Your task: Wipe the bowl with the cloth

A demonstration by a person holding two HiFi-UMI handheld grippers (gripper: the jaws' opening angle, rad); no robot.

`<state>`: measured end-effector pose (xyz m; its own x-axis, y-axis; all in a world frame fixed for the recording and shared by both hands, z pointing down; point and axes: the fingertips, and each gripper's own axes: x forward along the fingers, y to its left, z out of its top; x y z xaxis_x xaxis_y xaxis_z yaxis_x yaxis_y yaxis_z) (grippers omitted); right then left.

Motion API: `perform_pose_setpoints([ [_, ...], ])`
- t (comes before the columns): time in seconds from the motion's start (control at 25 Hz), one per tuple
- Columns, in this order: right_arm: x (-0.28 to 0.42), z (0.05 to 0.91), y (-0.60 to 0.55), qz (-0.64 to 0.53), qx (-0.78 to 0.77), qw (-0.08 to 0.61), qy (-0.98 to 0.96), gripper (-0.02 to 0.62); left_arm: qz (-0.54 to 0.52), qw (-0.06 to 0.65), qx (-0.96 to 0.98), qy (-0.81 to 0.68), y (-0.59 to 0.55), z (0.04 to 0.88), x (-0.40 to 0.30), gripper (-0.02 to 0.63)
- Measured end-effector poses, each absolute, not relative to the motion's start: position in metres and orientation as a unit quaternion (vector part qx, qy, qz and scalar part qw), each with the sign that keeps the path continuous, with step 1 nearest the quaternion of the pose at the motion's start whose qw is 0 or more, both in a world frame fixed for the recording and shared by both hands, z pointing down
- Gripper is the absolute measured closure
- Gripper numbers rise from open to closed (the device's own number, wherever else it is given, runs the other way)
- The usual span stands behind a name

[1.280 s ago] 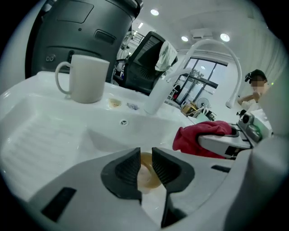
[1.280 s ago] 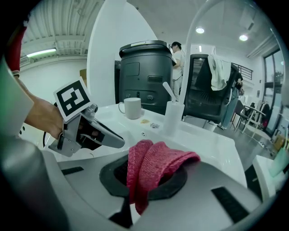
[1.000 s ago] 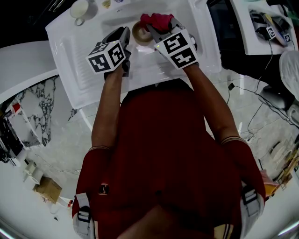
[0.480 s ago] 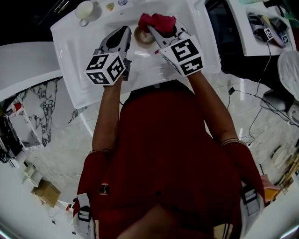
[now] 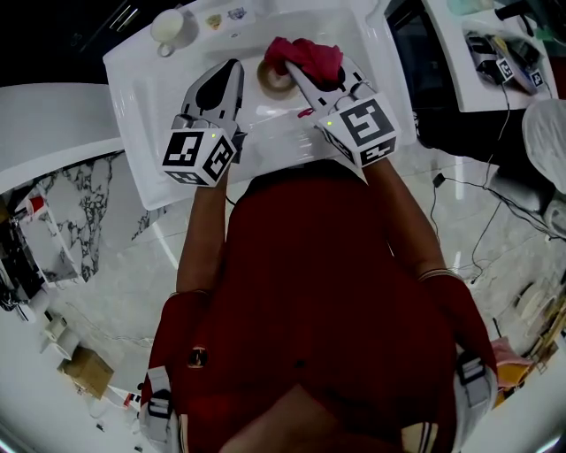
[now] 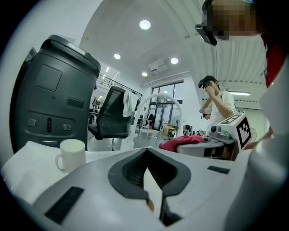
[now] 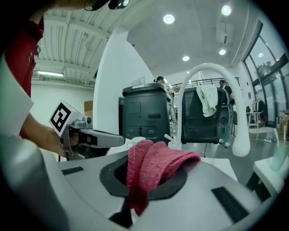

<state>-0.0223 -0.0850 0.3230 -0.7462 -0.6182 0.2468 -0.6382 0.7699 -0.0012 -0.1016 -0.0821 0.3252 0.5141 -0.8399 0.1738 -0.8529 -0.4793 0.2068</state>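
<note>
The tan bowl (image 5: 275, 78) is being left lying in the white sink (image 5: 265, 124), and the red cloth (image 5: 306, 56) is being held bunched just behind it, at its far rim as far as the head view is showing. The cloth is being gripped by the right tongs (image 5: 301, 75): the jaws are being pressed together on a fold of it, the rest spilling over the dark pads. The left tongs (image 5: 232, 72) are being held near the bowl on its left, apart from it, jaws closed tip to tip with nothing between them. A white mug (image 5: 166, 25) is standing at the far left corner, and a curved white tap (image 7: 212, 74) is rising behind the cloth.
</note>
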Motion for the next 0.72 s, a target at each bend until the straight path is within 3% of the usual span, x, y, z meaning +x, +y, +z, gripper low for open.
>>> perform_pose_setpoints([
  [0.72, -0.021, 0.29, -0.072, 0.046, 0.329, 0.032, -0.943, 0.566, -0.004, 0.064, 0.877, -0.476, -0.06, 0.289, -0.101, 0.6],
])
